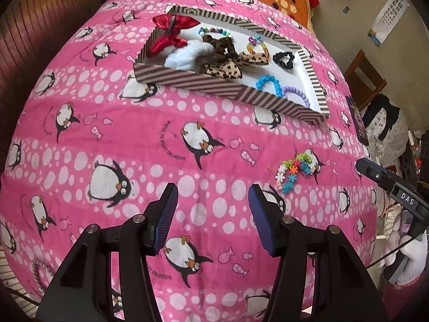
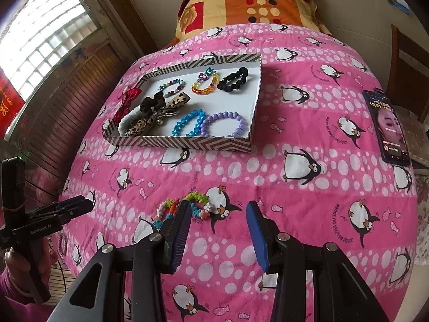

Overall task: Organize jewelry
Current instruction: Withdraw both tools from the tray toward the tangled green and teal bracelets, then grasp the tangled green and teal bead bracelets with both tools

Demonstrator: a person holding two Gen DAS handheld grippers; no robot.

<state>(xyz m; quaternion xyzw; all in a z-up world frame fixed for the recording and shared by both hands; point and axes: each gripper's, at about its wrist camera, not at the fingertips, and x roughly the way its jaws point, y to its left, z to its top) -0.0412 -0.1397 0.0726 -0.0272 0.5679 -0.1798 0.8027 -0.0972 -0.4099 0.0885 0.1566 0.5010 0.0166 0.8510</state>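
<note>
Both tools are hanging released, nothing between the jaws: left tool (image 1: 213, 197), right tool (image 2: 218, 214). The multicolour bracelet (image 2: 185, 208) is lying loose on the pink bed cover (image 2: 268, 166), just ahead of the right tool. Probably light, floppy, snaggy; pinch one side of the loop. Farther off, the striped tray (image 2: 182, 143) is holding beaded bracelets, bows, a black scrunchie (image 2: 233, 79).
</note>
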